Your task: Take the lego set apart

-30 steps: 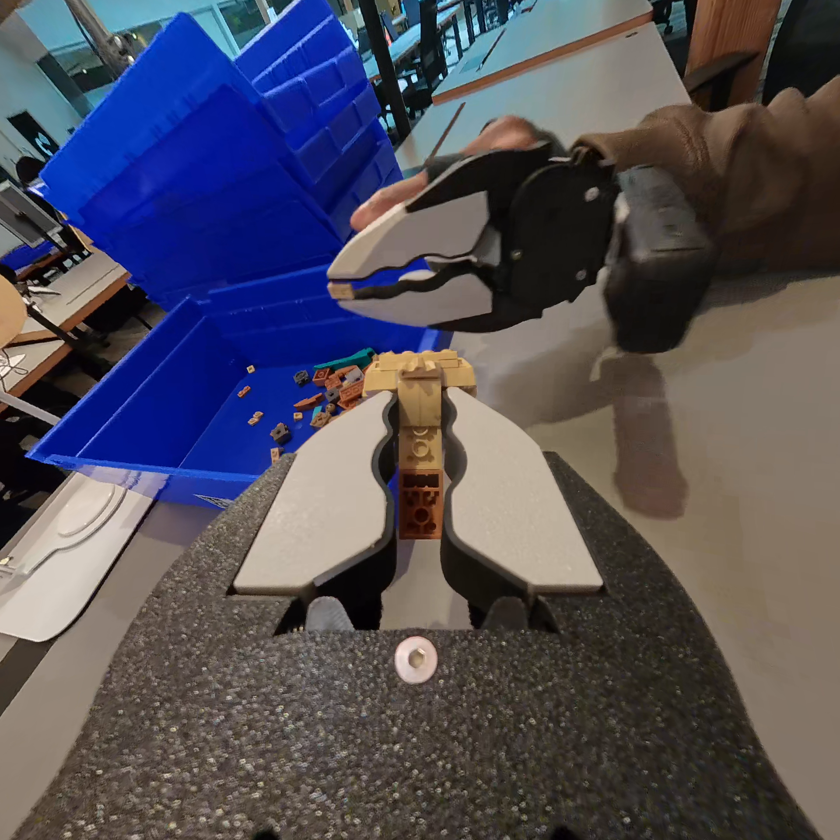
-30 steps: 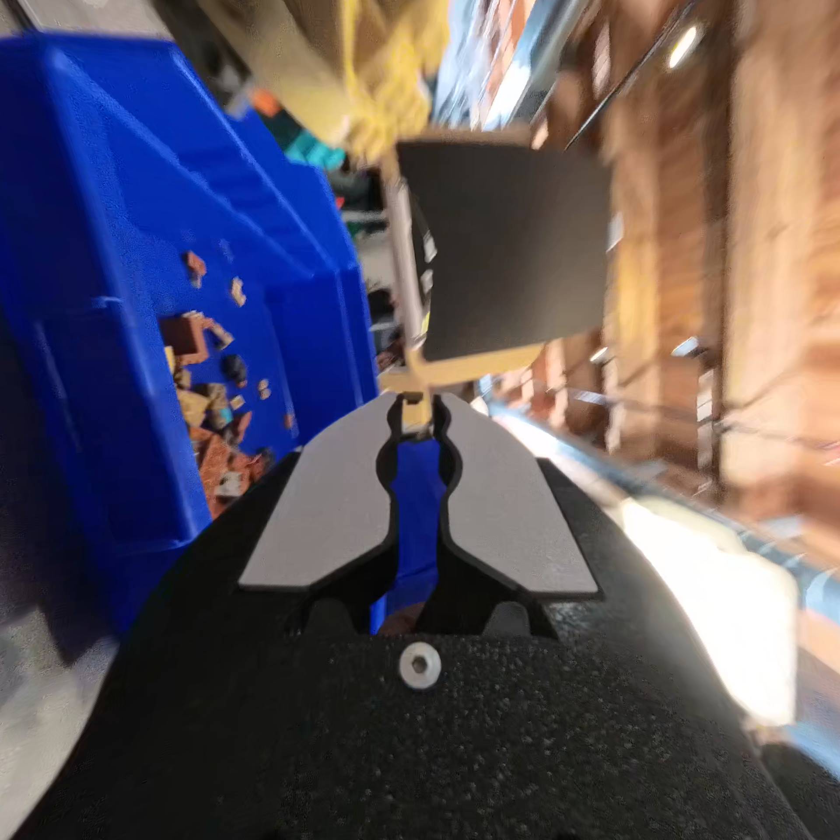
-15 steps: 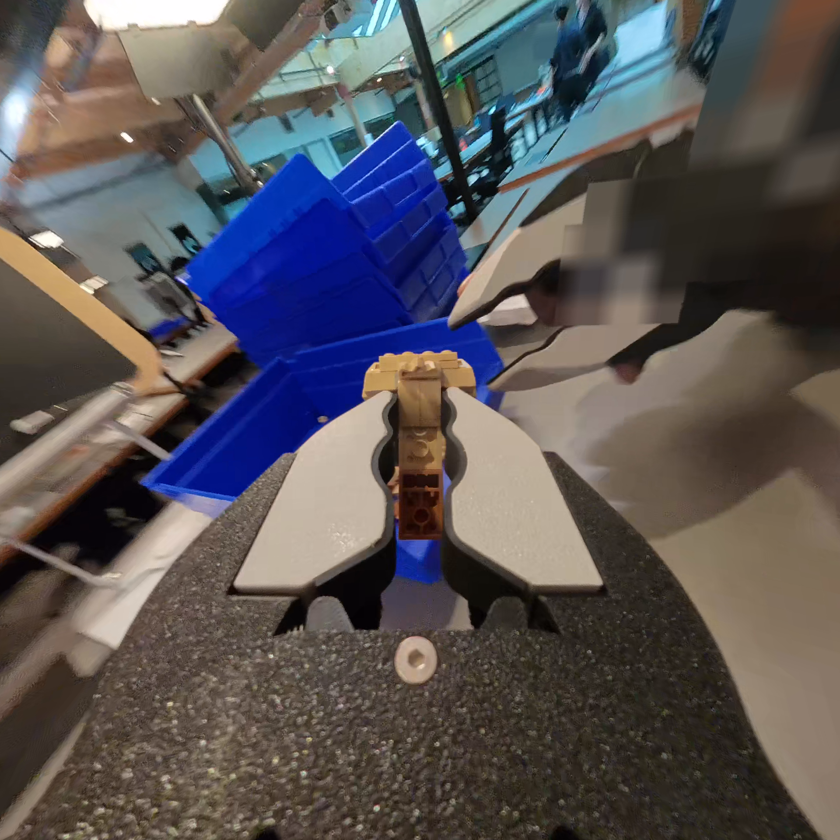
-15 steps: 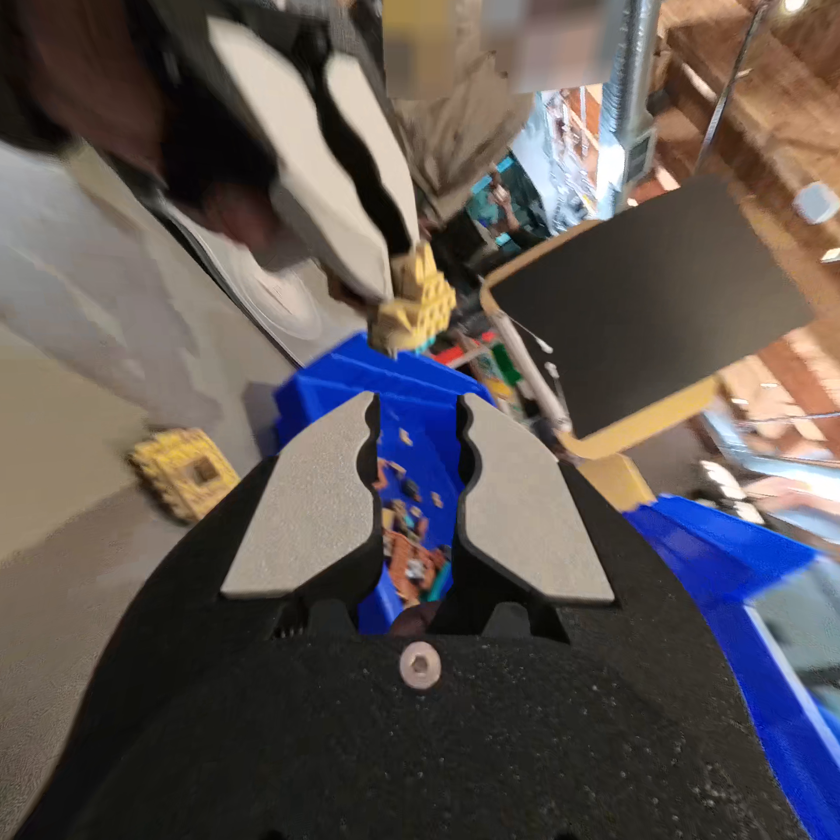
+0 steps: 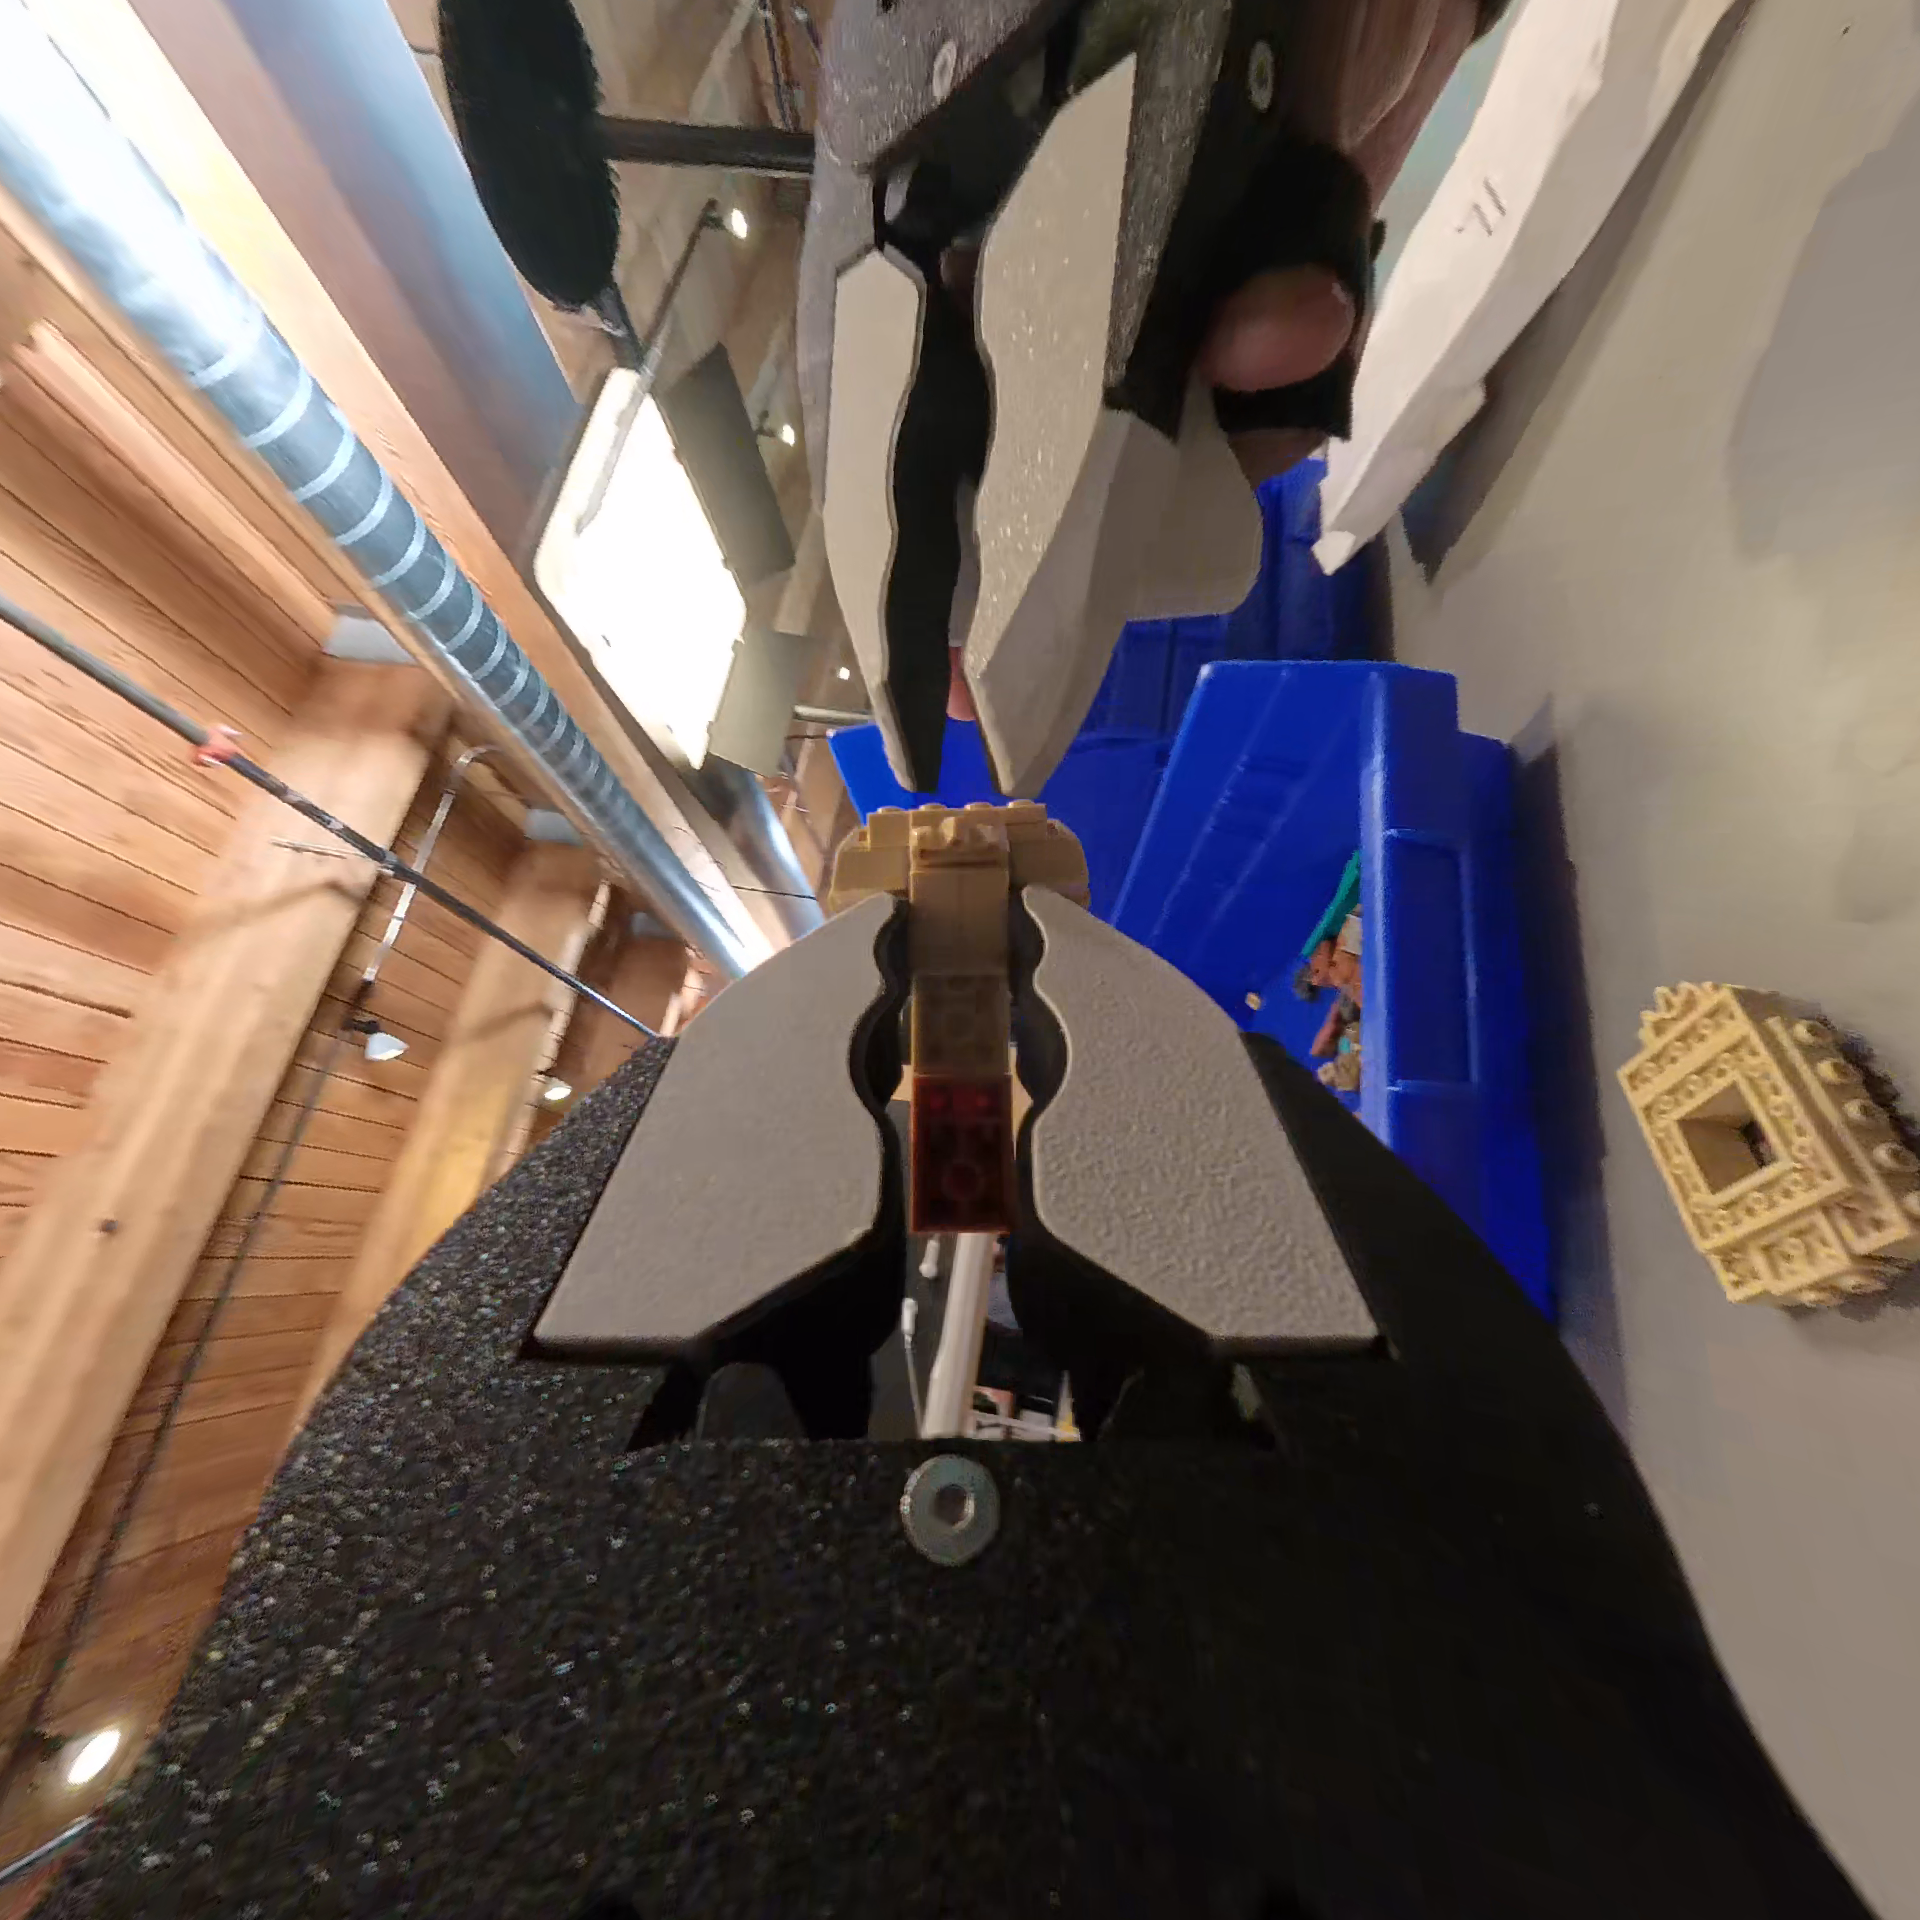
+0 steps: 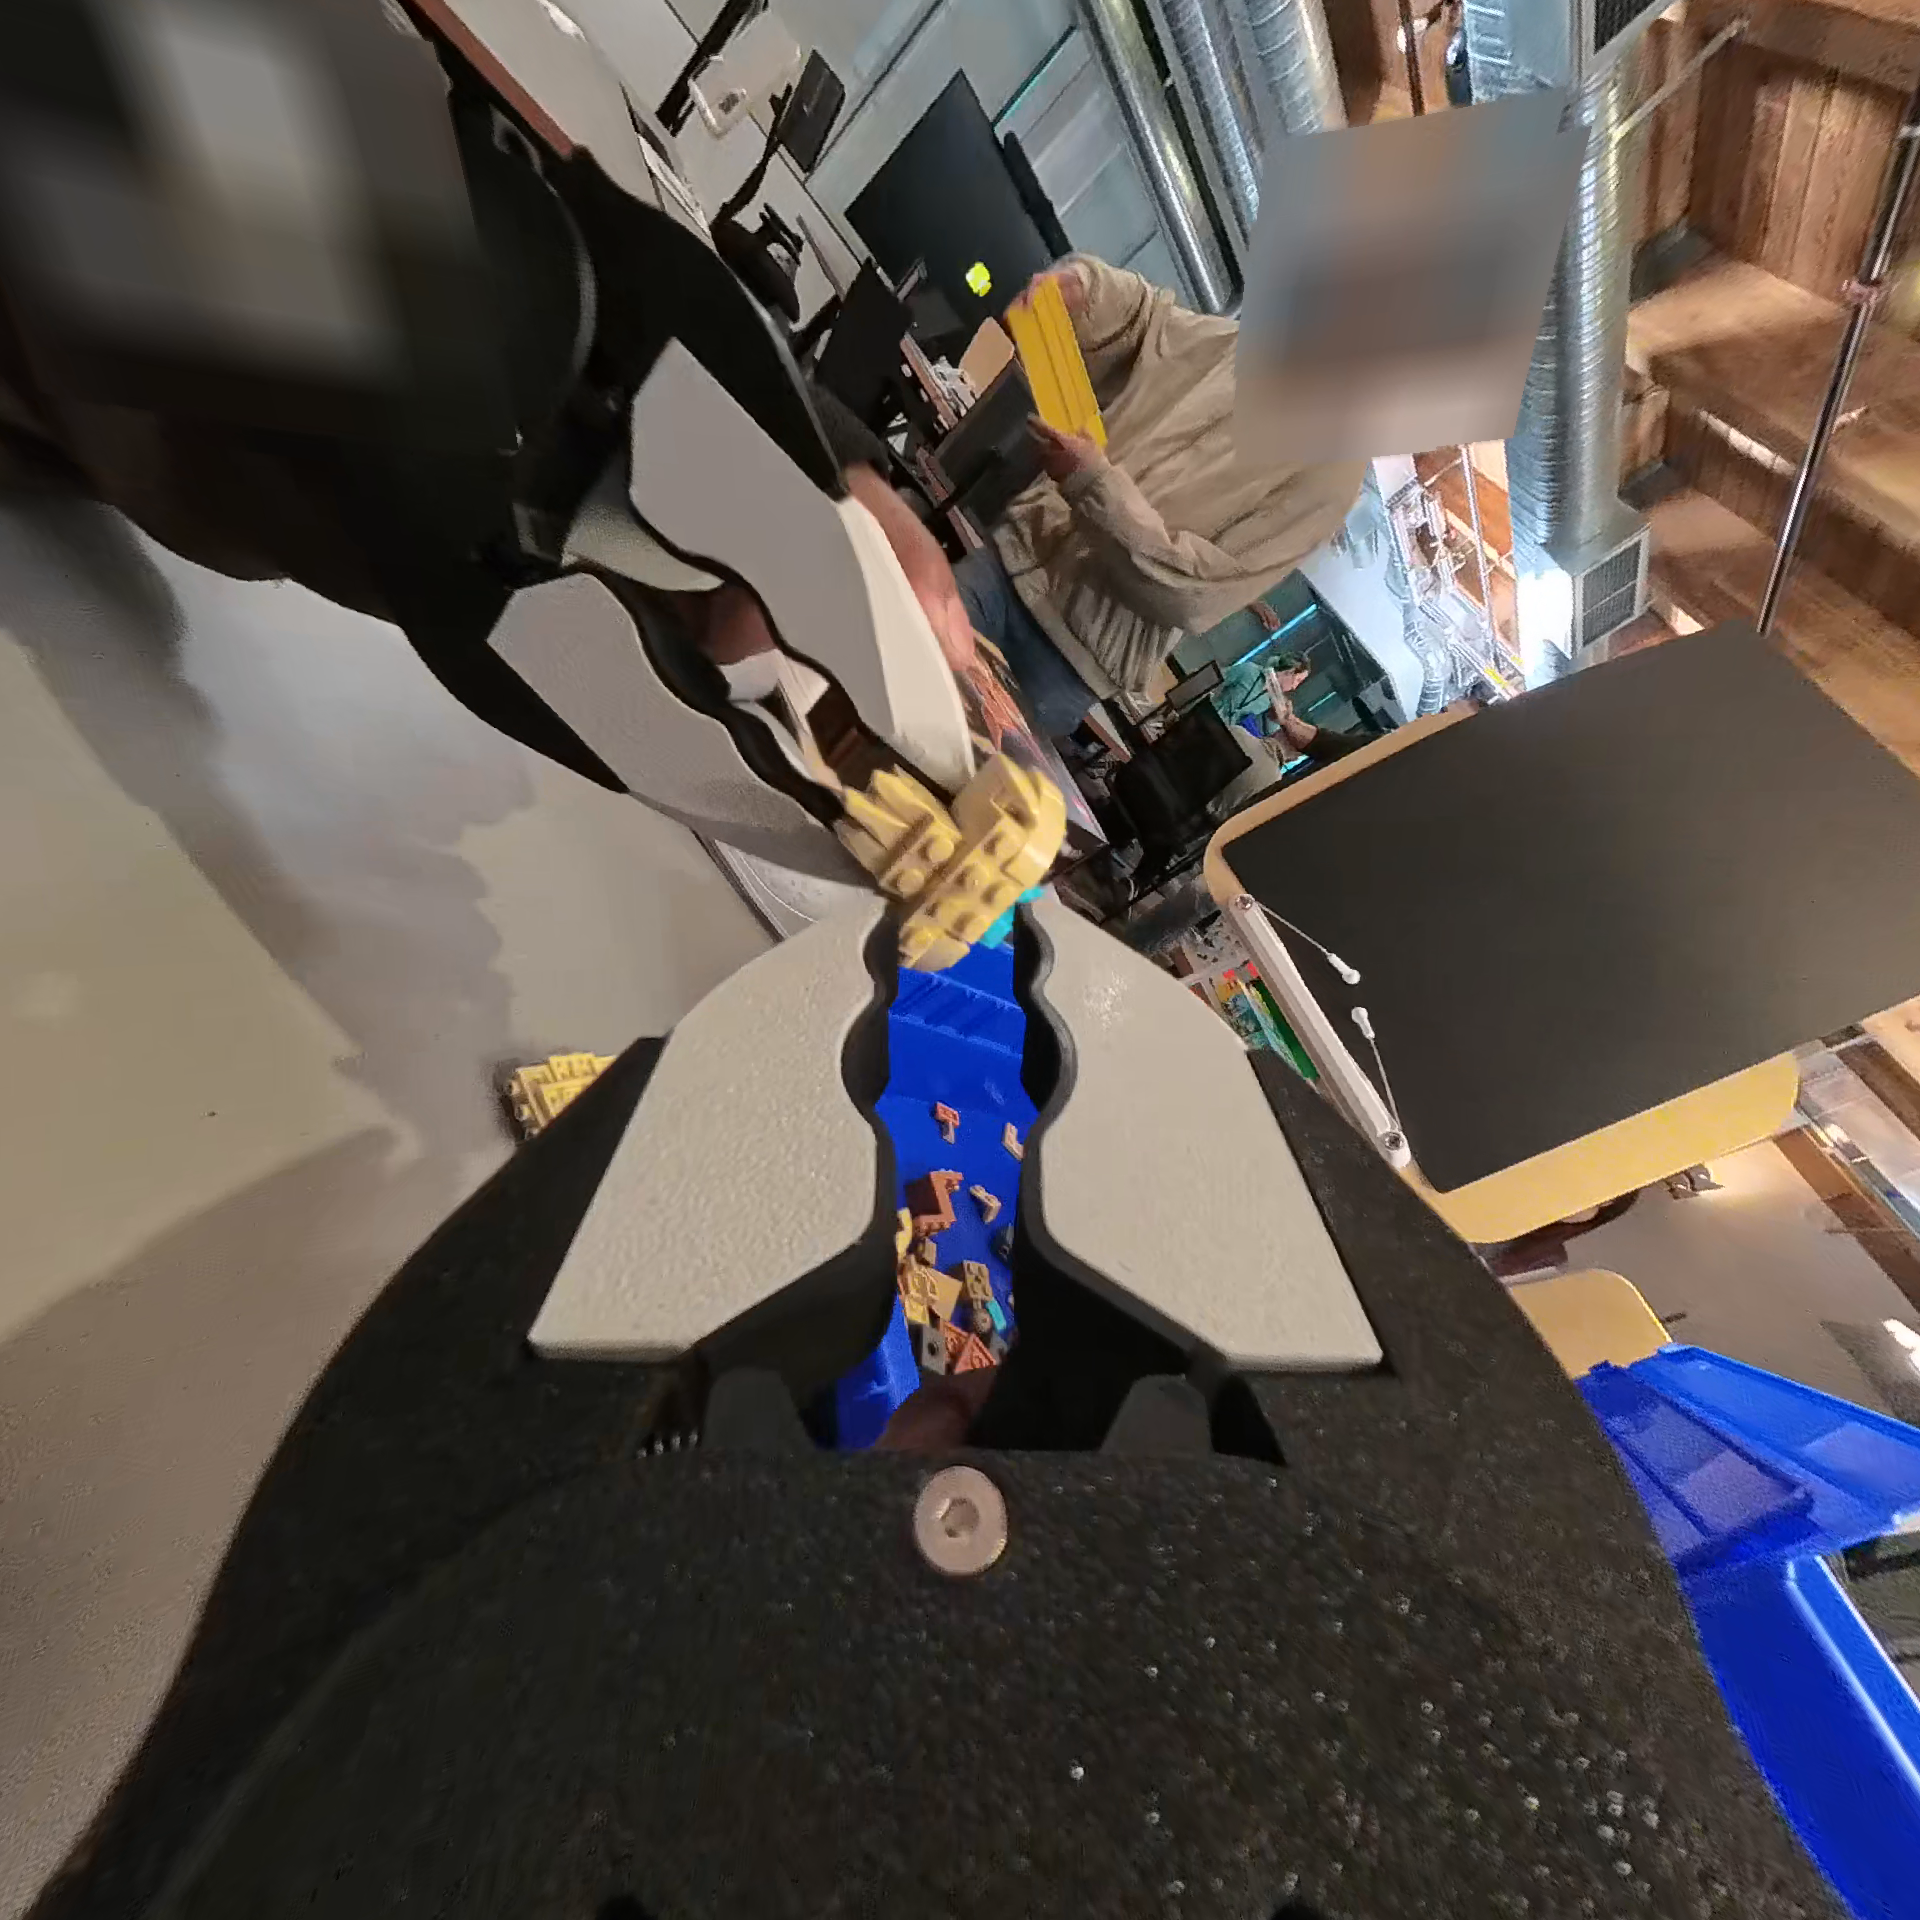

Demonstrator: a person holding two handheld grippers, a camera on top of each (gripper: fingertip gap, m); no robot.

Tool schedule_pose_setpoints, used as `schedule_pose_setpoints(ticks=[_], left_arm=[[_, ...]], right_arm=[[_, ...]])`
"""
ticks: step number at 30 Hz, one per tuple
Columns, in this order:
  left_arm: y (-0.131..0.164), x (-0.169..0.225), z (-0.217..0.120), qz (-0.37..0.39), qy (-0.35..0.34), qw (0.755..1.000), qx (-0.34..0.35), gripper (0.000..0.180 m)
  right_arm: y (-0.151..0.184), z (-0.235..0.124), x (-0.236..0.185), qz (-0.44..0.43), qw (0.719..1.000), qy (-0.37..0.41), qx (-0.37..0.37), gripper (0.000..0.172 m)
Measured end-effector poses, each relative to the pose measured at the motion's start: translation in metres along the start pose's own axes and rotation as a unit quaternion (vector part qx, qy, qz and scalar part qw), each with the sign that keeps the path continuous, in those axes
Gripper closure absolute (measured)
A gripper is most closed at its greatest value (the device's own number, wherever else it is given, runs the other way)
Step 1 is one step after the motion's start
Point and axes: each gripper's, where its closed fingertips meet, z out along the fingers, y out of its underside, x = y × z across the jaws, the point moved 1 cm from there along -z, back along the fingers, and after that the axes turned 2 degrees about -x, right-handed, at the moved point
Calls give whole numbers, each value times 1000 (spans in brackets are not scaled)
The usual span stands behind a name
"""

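Observation:
My left gripper (image 5: 956, 920) is shut on a tan brick assembly (image 5: 958, 862) with a dark brown brick (image 5: 961, 1164) at its near end, lying lengthwise between the pads. The assembly's wide studded head sticks out past the fingertips. My right gripper (image 5: 956, 769) points at that head from the far side, its tips slightly apart and just off the studs. In the right wrist view the assembly (image 6: 966, 842) hangs from the left gripper (image 6: 831, 800), and its end reaches the mouth of my right gripper (image 6: 951, 930), which is open; the pads do not press on it.
A tan square brick frame (image 5: 1766, 1143) lies on the grey table (image 5: 1714, 727) and also shows in the right wrist view (image 6: 551, 1086). A blue bin (image 5: 1434, 935) holds several loose bricks (image 6: 945, 1278). A person (image 6: 1122, 499) is seen beyond. A black board (image 6: 1558, 914) is at the right. Less than 4 cm separates the two grippers' tips.
Both grippers have turned and come together tip to tip. The right gripper now faces the assembly's head and its jaws have narrowed from half a second ago. The left grasp is unchanged.

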Motion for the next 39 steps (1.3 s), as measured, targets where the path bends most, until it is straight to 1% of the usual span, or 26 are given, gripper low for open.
schedule_pose_setpoints(ticks=[5,8,9,13,15,16,17,18,19,20,22,24,26,28,31,32,33,34,36,39], left_arm=[[-10,-8,-3,33,-40,999,12,164],[-12,-9,-3,57,-52,997,7,164],[-12,-10,-3,60,-55,997,7,164],[-12,-8,-2,71,-51,996,4,164],[-13,-7,-2,58,-45,997,9,164],[-14,-8,-2,42,-40,998,14,164],[-14,-9,-2,1,-30,999,23,163],[-16,-10,-4,-63,-14,997,41,164],[-16,-16,-6,-135,-7,989,64,164],[-15,-24,-8,-208,1,975,83,164],[1,-44,-10,-359,-10,929,88,164],[16,-55,-10,-479,-13,873,95,164],[23,-56,-7,-581,8,808,102,165],[26,-50,-1,-666,36,738,104,164],[24,-40,7,-758,72,637,120,164],[23,-37,8,-780,81,607,127,164],[22,-35,10,-796,89,584,133,164],[22,-32,11,-808,95,566,135,164],[23,-27,13,-820,107,546,133,164],[22,-26,14,-825,111,536,139,164]], right_arm=[[-6,-3,-1,11,1000,-10,15,156],[-8,-4,0,8,1000,-6,18,160],[-8,-4,0,8,1000,-8,20,163],[-6,-4,-1,4,1000,-17,13,163],[-7,-7,-2,4,1000,-25,15,163],[-8,-8,-2,4,999,-27,19,163],[-10,-11,-1,6,999,-30,26,163],[-13,-14,1,14,999,-33,37,162],[-17,-18,3,28,998,-37,52,160],[-21,-22,7,47,996,-40,69,158],[-29,-29,18,78,992,-23,99,156],[-29,-29,29,65,993,23,96,155],[-24,-24,34,11,995,78,62,154],[-18,-15,33,-42,992,114,22,152],[-11,-2,26,-85,987,134,-21,147],[-10,0,25,-90,986,137,-28,147],[-9,2,24,-90,986,140,-31,146],[-9,2,24,-87,986,141,-30,146],[-11,2,24,-71,988,136,-21,146],[-15,0,26,-40,991,130,-5,146]])
